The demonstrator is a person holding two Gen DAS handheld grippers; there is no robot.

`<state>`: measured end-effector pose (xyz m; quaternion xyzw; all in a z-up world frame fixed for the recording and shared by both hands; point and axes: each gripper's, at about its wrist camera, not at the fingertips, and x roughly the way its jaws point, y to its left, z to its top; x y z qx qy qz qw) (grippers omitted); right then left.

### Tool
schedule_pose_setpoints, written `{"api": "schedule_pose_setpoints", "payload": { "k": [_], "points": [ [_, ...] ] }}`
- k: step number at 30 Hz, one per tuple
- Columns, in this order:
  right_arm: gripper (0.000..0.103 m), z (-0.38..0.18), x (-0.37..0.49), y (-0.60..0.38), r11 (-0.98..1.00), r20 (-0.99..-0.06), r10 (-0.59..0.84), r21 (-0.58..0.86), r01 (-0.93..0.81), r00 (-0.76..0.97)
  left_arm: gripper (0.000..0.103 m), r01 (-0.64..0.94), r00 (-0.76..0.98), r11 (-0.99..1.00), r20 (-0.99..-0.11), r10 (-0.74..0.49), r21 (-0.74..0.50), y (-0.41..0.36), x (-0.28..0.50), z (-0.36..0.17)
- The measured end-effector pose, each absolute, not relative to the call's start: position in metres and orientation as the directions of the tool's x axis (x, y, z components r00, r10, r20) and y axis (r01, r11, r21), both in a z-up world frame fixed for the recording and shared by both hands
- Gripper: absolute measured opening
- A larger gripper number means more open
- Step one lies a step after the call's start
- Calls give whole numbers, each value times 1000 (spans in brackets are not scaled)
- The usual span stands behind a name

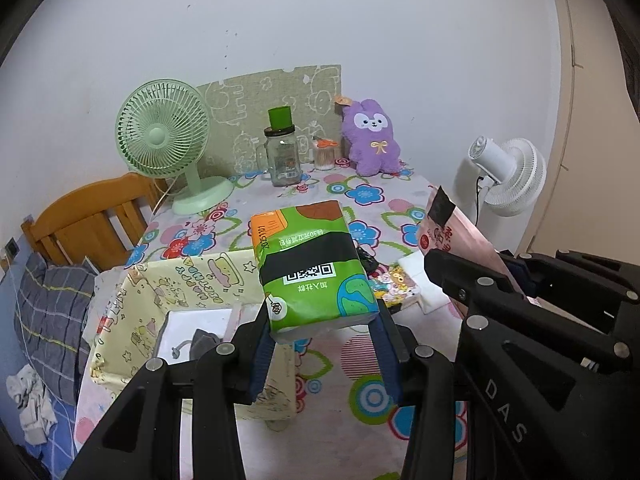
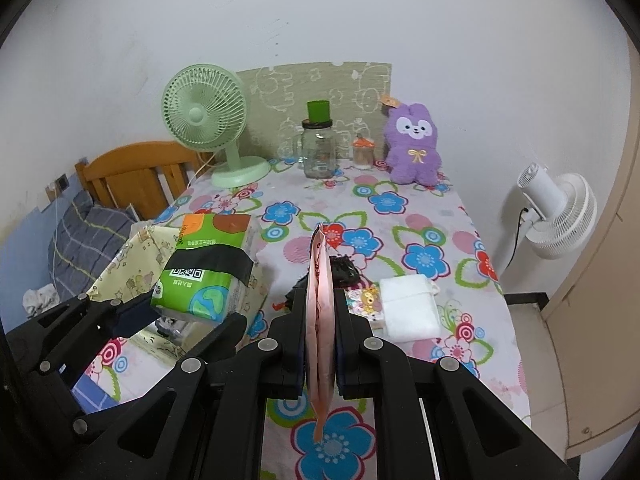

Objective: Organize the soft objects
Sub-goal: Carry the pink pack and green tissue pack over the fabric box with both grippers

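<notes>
Meanwhile, storage bin (image 1: 160, 292) beside held tissue pack (image 1: 316, 268) — plush (image 1: 374, 136) far behind

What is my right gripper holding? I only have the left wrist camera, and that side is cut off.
Observer: A thin pink packet, upright and edge-on, pinched between the right fingers.
Operator: Is it resting on the table?
Observer: I cannot tell. Its lower end hangs below the fingers, over the flowered tablecloth.
Operator: Anything beside it?
Observer: A white pouch lies flat to its right, apart from it.
</notes>
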<state>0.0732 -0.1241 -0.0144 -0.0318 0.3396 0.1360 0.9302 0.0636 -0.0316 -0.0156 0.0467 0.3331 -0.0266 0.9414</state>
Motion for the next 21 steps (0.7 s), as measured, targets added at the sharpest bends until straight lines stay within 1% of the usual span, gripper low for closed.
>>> {"api": "schedule_pose_setpoints", "payload": {
  "k": [21],
  "points": [
    [13, -19, 101, -49, 926, -659, 280, -6, -378, 698, 46, 60, 770, 994, -638, 12, 91, 34, 83, -19]
  ]
}}
